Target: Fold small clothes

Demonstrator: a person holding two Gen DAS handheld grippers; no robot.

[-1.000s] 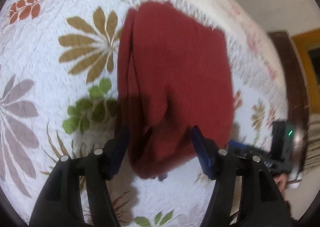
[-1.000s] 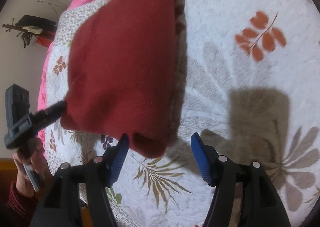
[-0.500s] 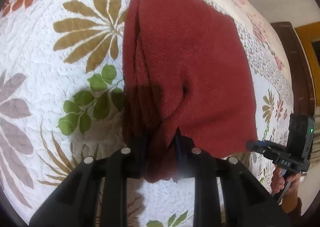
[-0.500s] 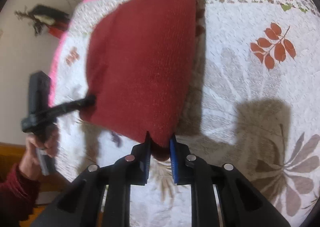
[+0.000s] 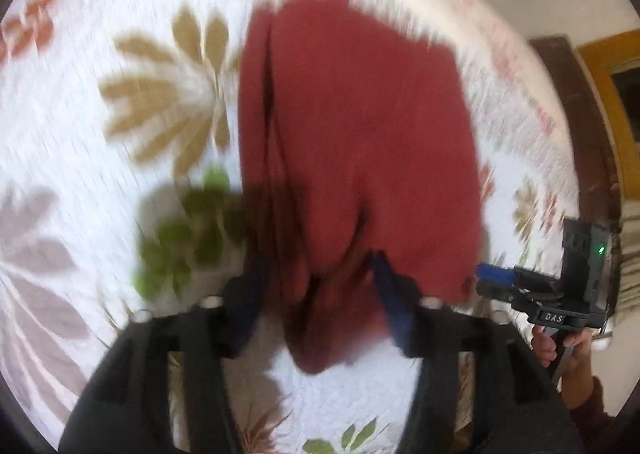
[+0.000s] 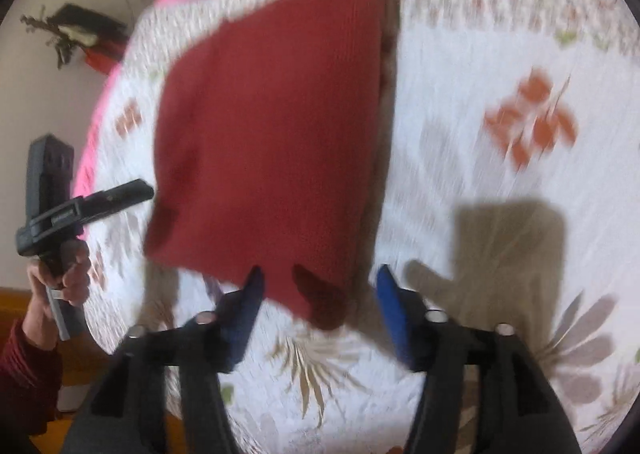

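Cloth (image 5: pixel 352 141), dark red and folded, lies flat on a quilt (image 5: pixel 80 93) printed with leaves and flowers. Both views are motion-blurred. Left gripper (image 5: pixel 316 286) is released, its blue-padded fingers (image 5: pixel 386 286) spread wide; the near left corner of the cloth sits between them, bunched and creased, with folded layers visible along the cloth's left edge. Whether either pad touches the fabric cannot be told through the blur. Right gripper (image 6: pixel 320 294) is likewise released, fingers (image 6: pixel 386 290) apart; the near right corner of the cloth (image 6: pixel 276 133) lies between them, nearer the left finger. In the right view, a hand (image 6: pixel 60 274) with a dark red sleeve holds the other gripper's handle beyond the left finger, beside the cloth's left edge.
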